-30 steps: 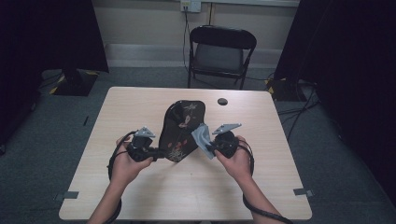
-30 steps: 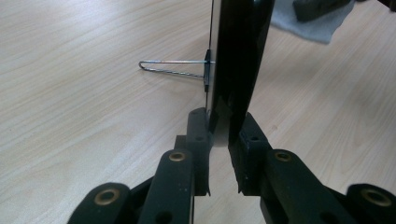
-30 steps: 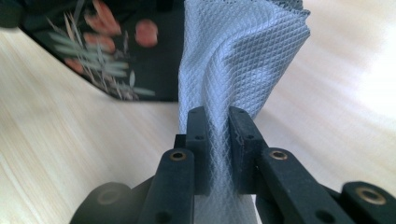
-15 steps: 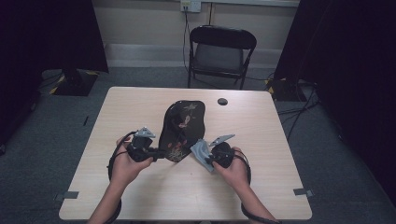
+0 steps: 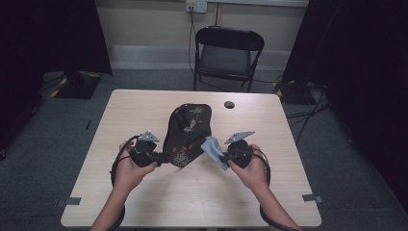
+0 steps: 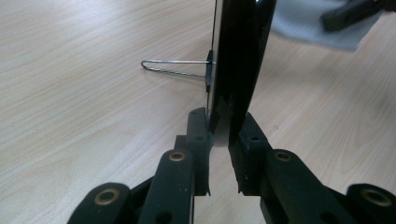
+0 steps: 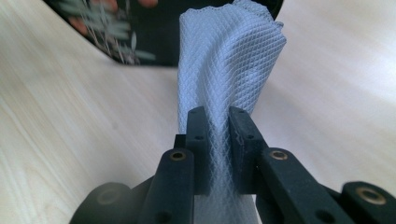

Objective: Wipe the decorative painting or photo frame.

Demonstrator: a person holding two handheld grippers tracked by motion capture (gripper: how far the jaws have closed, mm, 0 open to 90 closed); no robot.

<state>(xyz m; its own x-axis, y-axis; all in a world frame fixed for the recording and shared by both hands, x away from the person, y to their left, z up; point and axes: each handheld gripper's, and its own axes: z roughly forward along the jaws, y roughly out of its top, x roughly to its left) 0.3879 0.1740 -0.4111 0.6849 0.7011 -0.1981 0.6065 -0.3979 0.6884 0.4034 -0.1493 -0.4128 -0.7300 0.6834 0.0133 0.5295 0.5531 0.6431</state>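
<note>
now left tongs (image 6: 219,140) clamp tray (image 5: 187,130); right tongs (image 7: 218,126) pinch cloth (image 7: 229,60)

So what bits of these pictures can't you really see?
- Black floral tray: in the left gripper view it is edge-on, so its pattern is hidden.
- Same tray in the right gripper view: blurred, partly covered by the grey cloth.
- Small dark round thing on the table, high view: too small to name.
- Wire clip: its far end hidden behind the tray.

Light wood table (image 5: 144,115), small black round disc (image 5: 229,104) near its far edge; black folding chair (image 5: 226,57) behind, wall outlet (image 5: 197,6) above it
</note>
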